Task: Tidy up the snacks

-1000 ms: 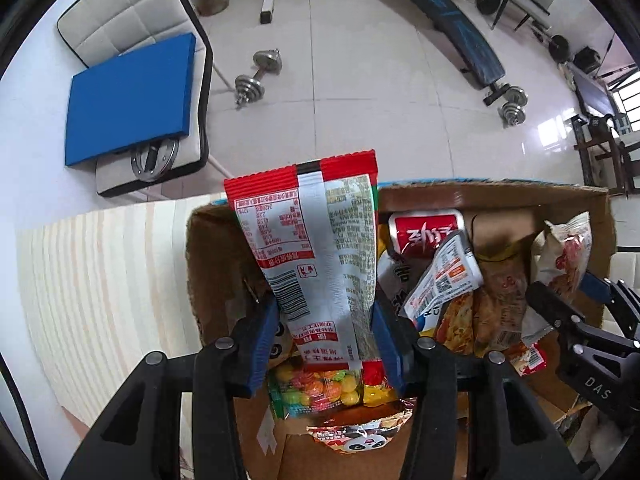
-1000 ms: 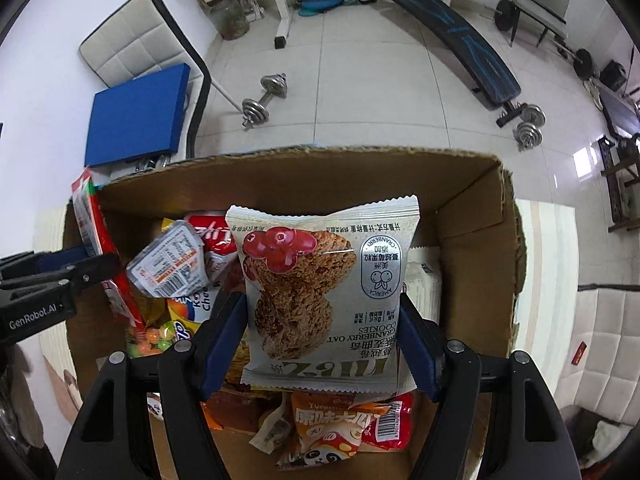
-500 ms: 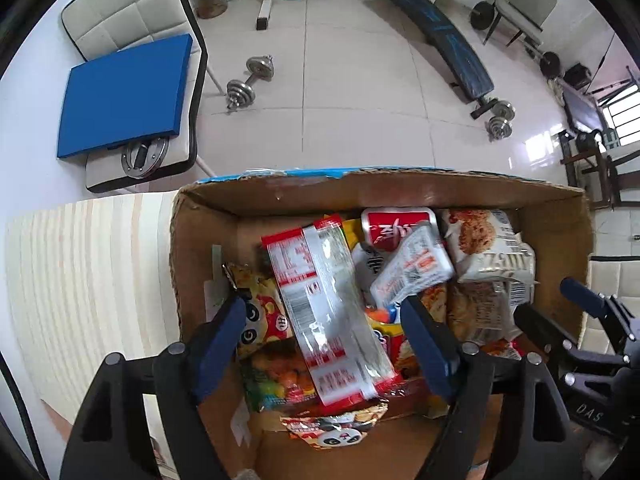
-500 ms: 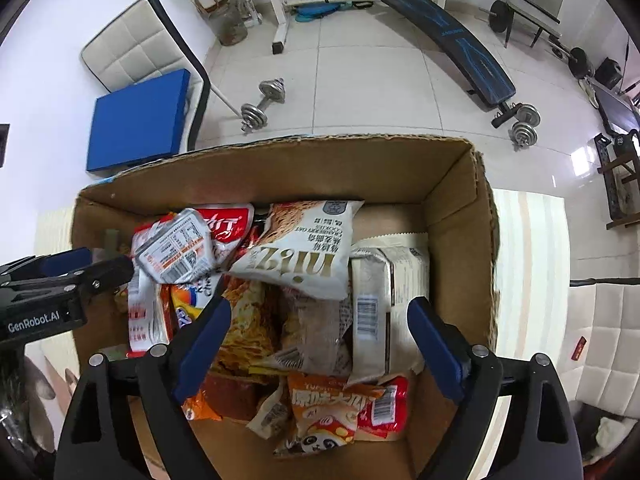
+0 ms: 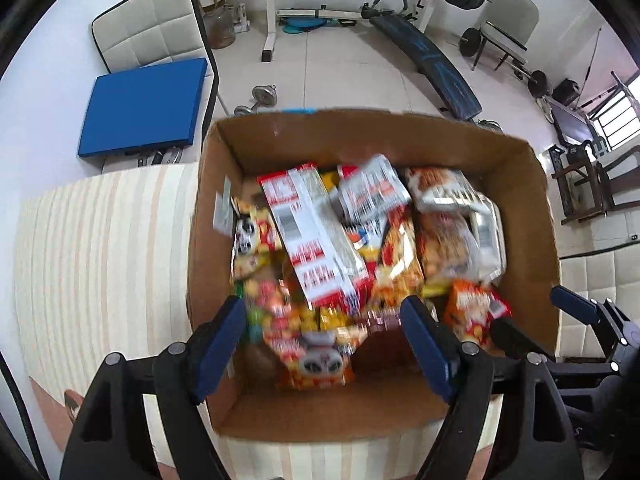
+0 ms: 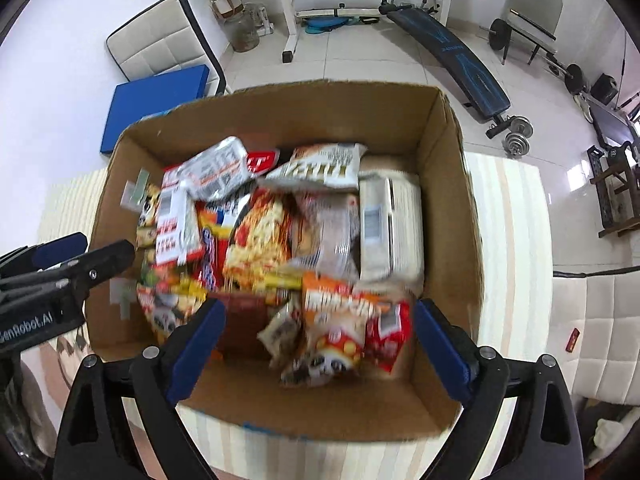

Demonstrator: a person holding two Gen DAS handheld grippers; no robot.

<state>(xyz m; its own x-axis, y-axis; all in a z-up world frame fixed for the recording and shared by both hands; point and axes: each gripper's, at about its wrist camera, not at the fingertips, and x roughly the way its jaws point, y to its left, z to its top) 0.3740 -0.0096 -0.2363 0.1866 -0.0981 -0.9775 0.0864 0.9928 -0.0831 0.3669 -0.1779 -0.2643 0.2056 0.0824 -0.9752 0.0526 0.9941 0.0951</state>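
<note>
An open cardboard box (image 5: 360,140) (image 6: 280,112) holds several snack packets in a loose heap. A red-and-white packet (image 5: 312,232) (image 6: 176,216) lies on the left of the heap. A cranberry oat cookie pack (image 5: 436,188) (image 6: 320,168) lies toward the back. My left gripper (image 5: 320,312) (image 6: 100,246) hovers open above the box's near left part, with nothing between its pads. My right gripper (image 6: 320,312) (image 5: 528,312) hangs over the near right part. Its jaws are opening and empty. Both views are motion-blurred.
The box stands on a table with a striped cloth (image 5: 100,240). Beyond the table's far edge are a white chair with a blue cushion (image 5: 144,116), a dumbbell (image 5: 256,100) and a weight bench (image 6: 460,60) on the tiled floor. A white padded seat (image 6: 592,320) is at the right.
Both grippers let go of their packets, which now lie in the box. Both jaws widened, and both grippers rose and drew back toward the box's near edge.
</note>
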